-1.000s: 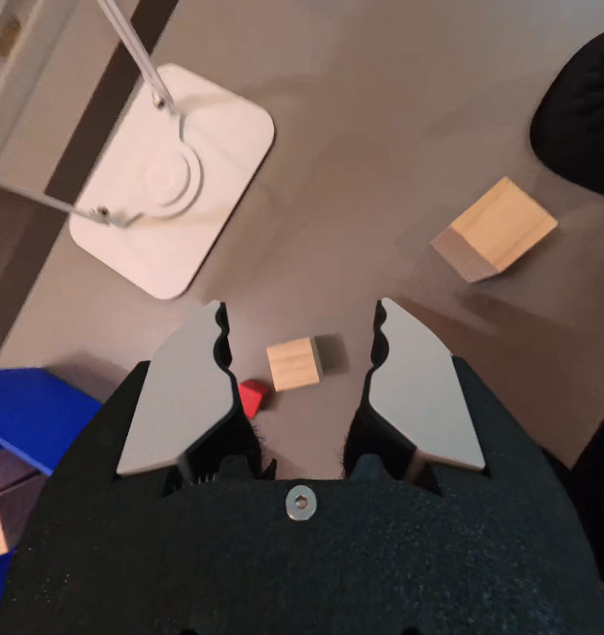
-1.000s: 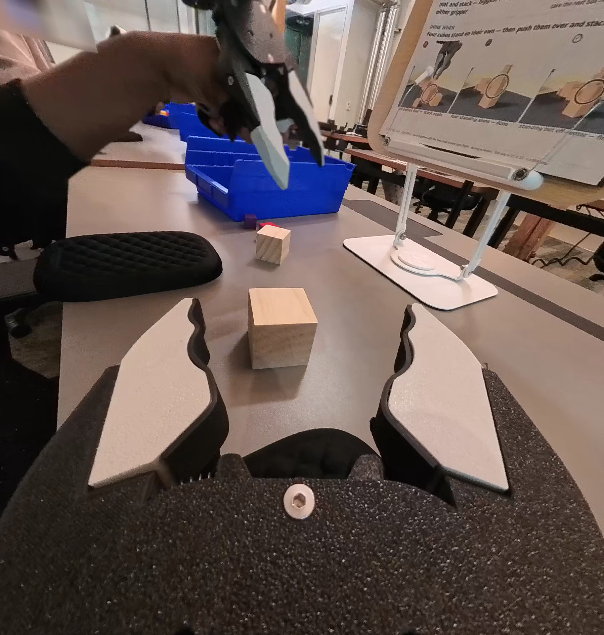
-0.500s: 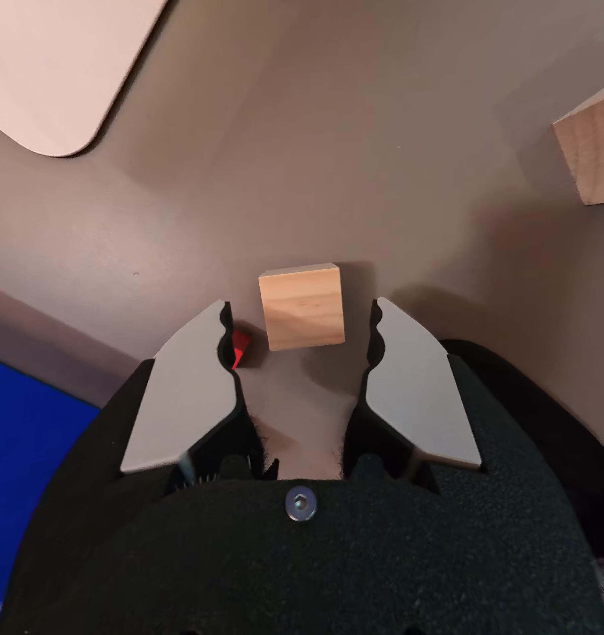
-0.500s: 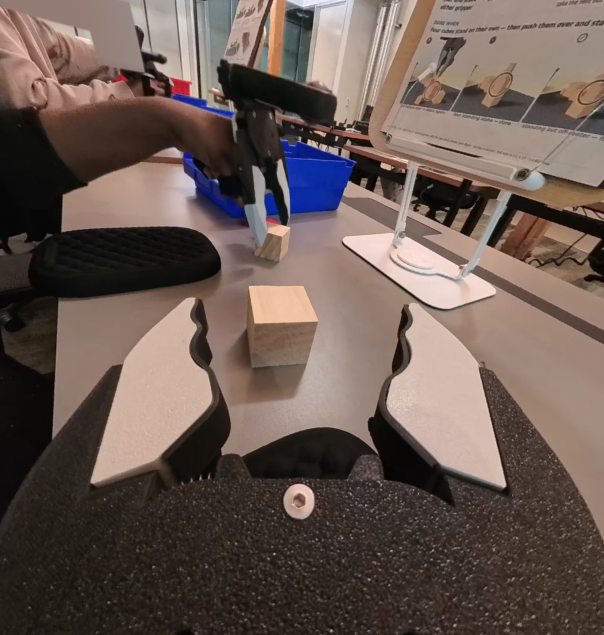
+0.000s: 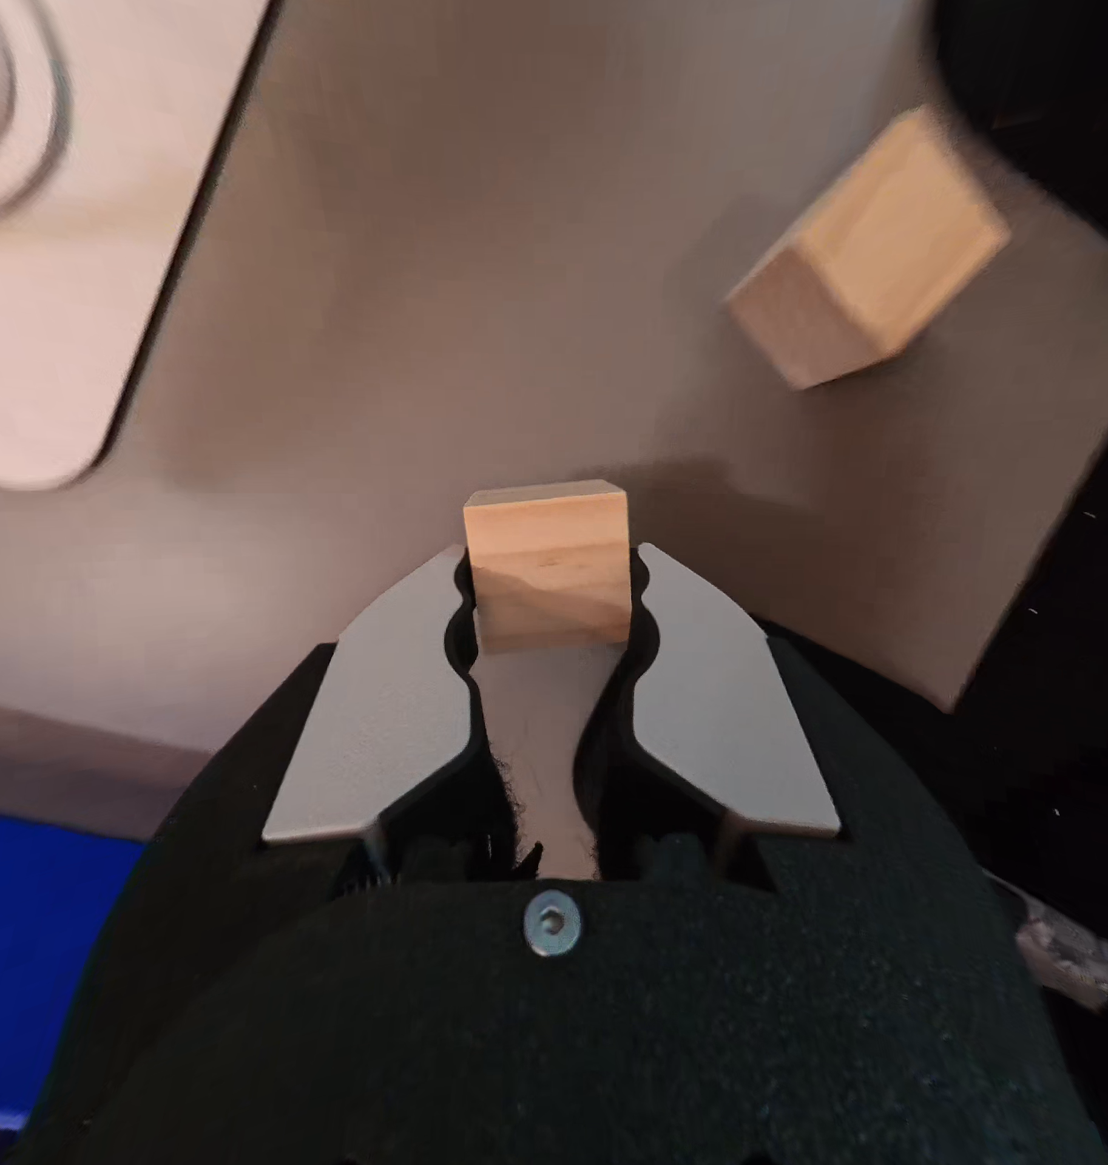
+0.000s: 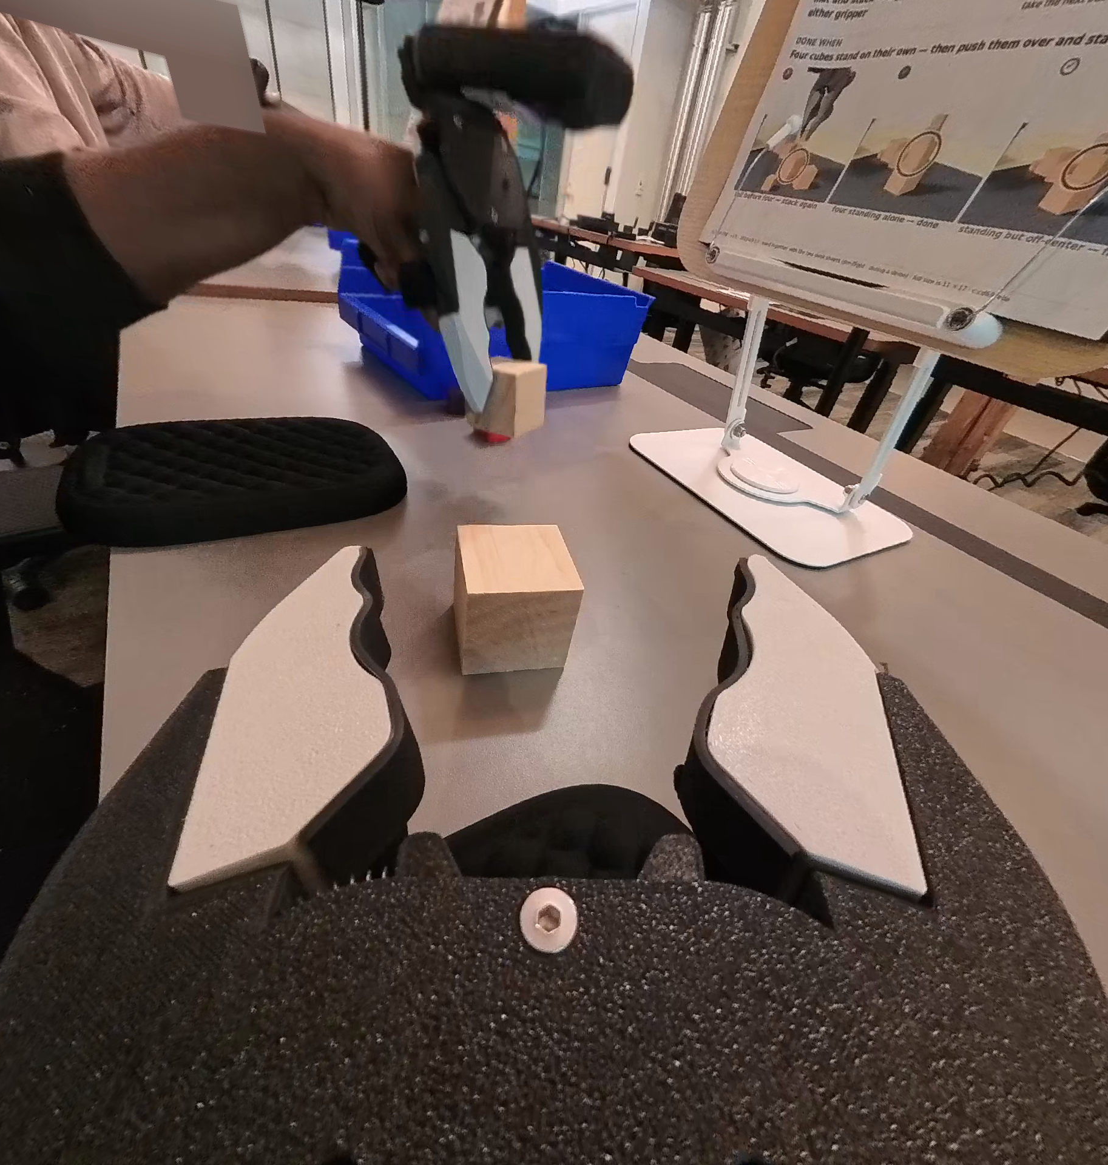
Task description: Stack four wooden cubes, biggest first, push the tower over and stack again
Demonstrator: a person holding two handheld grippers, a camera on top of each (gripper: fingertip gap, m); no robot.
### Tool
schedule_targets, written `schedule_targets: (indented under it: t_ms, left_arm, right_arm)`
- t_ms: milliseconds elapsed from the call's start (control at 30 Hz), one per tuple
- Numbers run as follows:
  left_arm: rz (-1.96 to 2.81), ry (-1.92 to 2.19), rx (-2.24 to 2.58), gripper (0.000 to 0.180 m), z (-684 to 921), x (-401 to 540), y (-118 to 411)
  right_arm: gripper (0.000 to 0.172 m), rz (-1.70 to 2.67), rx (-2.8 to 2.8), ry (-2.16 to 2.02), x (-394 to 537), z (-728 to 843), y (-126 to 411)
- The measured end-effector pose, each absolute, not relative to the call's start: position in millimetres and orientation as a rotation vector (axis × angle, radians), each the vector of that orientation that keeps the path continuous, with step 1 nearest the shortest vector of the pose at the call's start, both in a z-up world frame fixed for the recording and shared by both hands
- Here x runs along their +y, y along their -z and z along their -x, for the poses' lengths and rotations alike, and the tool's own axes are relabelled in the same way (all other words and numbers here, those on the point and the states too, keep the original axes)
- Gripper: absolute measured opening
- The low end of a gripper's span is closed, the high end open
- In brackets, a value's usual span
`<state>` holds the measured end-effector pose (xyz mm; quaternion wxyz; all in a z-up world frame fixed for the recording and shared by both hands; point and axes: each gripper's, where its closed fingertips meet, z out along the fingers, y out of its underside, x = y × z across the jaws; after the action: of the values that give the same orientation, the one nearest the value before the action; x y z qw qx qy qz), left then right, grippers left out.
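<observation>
Left hand-held gripper (image 5: 548,570) clamped on a small wooden cube (image 5: 548,567), both pads pressed against its sides, cube caught near the fingertips. In the right wrist view the same cube (image 6: 517,397) tilted and lifted just clear of the grey tabletop (image 6: 602,504), directly above a small red block (image 6: 493,436) lying there. A tiny dark purple block (image 6: 454,403) just beside, towards the blue bin (image 6: 589,340) behind. Bare forearm and hand (image 6: 356,208) of a person wrapped around the left tool.

Right hand-held gripper (image 6: 548,605) wide open, low over the tabletop, pads well clear on both sides of a larger wooden cube (image 6: 517,605) standing upright and flat between the fingertips, touched by neither. Same larger cube (image 5: 867,258) blurred in the left wrist view, well apart from the held one.

Black quilted pad (image 6: 223,476) on the left edge of the tabletop, near the larger cube. White stand base (image 6: 785,498) to the right, thin white legs rising to a wooden board bearing an illustrated printed sheet (image 6: 955,145). Rows of desks and chairs in the room beyond, out of focus.
</observation>
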<state>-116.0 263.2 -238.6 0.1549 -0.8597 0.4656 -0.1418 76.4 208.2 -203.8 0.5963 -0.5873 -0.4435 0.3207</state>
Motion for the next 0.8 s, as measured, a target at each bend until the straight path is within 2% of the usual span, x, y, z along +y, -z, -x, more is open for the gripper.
schedule_targets:
  t_ms: [200,400,800]
  left_arm:
    - [2.019,0.445,1.869,0.046,47,223,197]
    - [1.866,0.412,2.180,0.046,13,217,210]
    - [1.883,0.408,2.322,0.046,-11,215,230]
  right_arm:
    - [0.103,1.364,-1.035,-0.749,208,-76,204]
    - [0.101,1.359,-1.036,-0.753,207,-76,204]
    - [0.101,1.356,-1.036,-0.756,206,-76,204]
